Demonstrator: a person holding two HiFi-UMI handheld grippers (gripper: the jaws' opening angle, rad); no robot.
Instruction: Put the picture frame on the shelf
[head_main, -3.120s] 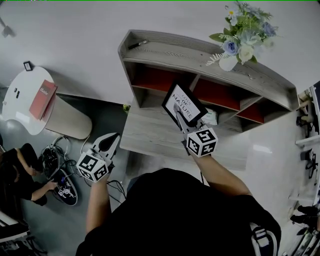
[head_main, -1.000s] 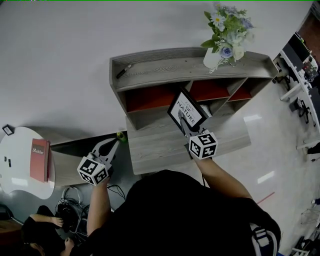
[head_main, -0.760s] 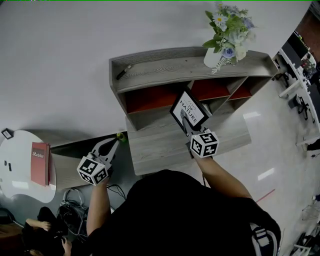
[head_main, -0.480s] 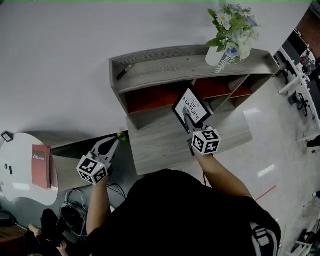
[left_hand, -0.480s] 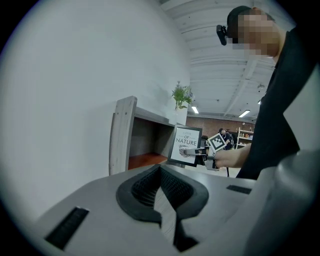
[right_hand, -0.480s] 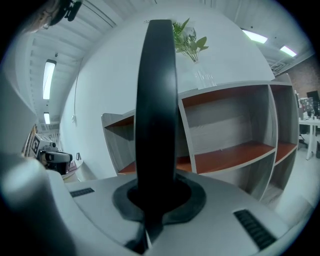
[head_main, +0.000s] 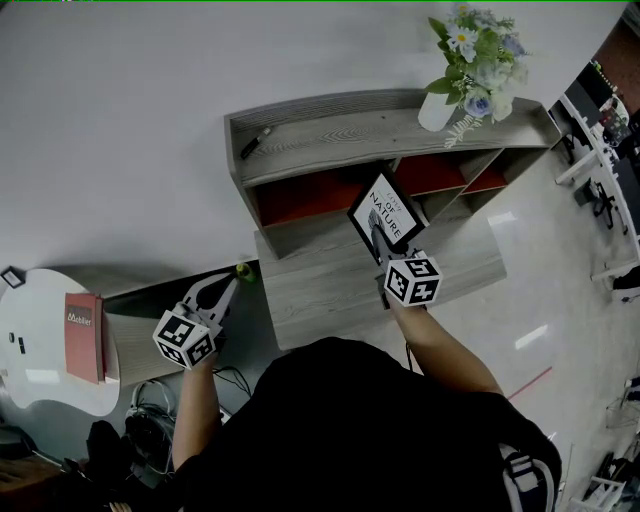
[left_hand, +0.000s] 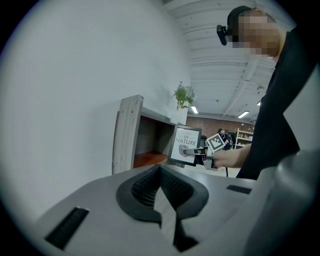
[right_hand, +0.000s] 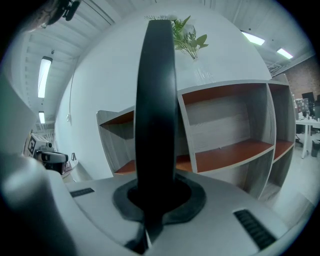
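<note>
I see the grey wood-grain shelf unit (head_main: 340, 128); its top carries a white flower vase (head_main: 437, 110) and a dark pen (head_main: 256, 142).

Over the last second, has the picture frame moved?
No, hardly: the right claw still holds the picture frame before the shelf, at its left divider.

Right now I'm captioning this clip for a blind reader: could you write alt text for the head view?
From above, the person's right gripper holds a black picture frame in front of a grey wooden shelf with reddish compartments. A vase of flowers stands on the shelf's top; the left gripper hangs empty to the left.
</note>
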